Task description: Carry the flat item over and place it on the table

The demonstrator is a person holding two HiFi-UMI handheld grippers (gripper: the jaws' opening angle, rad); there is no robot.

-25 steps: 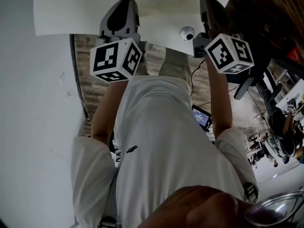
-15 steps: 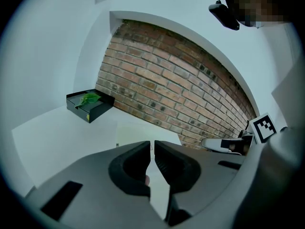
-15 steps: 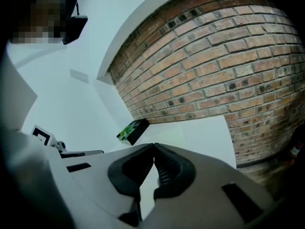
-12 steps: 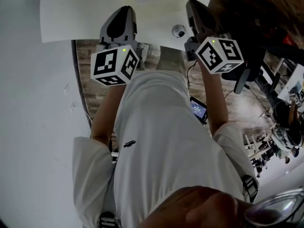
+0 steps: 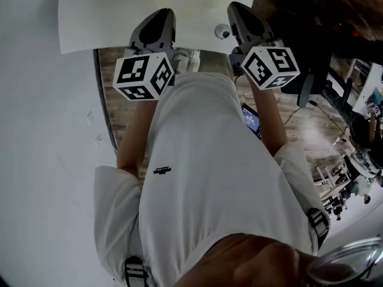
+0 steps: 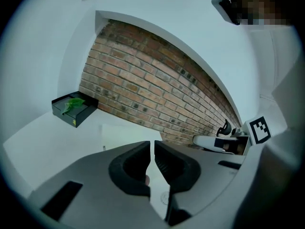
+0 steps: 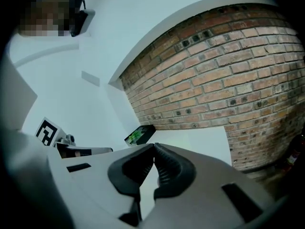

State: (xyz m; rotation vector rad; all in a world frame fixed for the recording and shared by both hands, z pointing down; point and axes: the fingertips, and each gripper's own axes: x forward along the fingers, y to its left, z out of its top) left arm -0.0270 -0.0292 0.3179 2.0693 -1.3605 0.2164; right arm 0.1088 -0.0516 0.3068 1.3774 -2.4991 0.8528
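Change: over the last second the left gripper [image 5: 154, 23] had hardly shifted along the sheet [image 5: 119, 17]. The right gripper [image 5: 242, 17] had drawn in toward it, and the floor [image 5: 119, 100] under the sheet had slid by.
Meaning: the carry looked to be still under way, and the sheet had not been set down yet.
Left gripper: it sat at the sheet's near edge, left part. Its jaws were pressed together on that thin edge, with only a sliver between the pads.
Sheet: it hung off the surface [image 7: 200, 142], gripped by both pairs of jaws.
Right gripper: it sat at the sheet's near edge, right part, and its jaws were likewise clamped on the edge.
Surface: it lay beyond the sheet's far edge, with a box [image 6: 75, 108] on it and a brick wall [image 6: 152, 89] behind.
Sheet material: it was white, matte, rectangular and very thin. It lay flat though held by one edge, so it was probably fairly stiff. A faintly creamier patch showed toward its right.
Jaw material: the pads were dark, ribbed and rubbery-looking, set in smooth grey shells.
Surface material: it was plain, smooth white.
Box: it was black, low and square-cornered, with something green and leaf-like on top.
Wall: it was rough red-brown brick with pale mortar lines.
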